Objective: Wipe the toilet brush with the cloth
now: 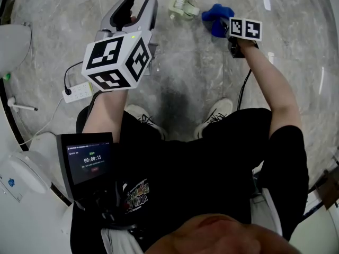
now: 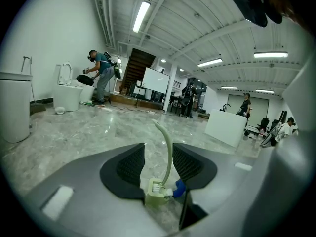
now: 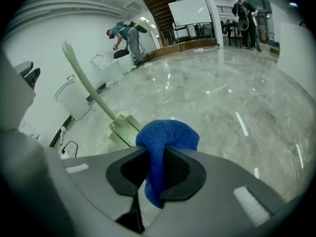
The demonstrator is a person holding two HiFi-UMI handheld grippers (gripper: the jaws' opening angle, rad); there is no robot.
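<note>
Standing in its holder on the floor, the brush has nothing steadying it. The left gripper hangs well back, jaws apart and empty, merely lined up with the handle. The right gripper is clamped on the blue cloth, near the holder. I'd say a one-sided push with the cloth could tip the holder or skid it across the smooth floor. The cloth is pinched by a bunched fold, so dragging it along the handle might pull it free.
</note>
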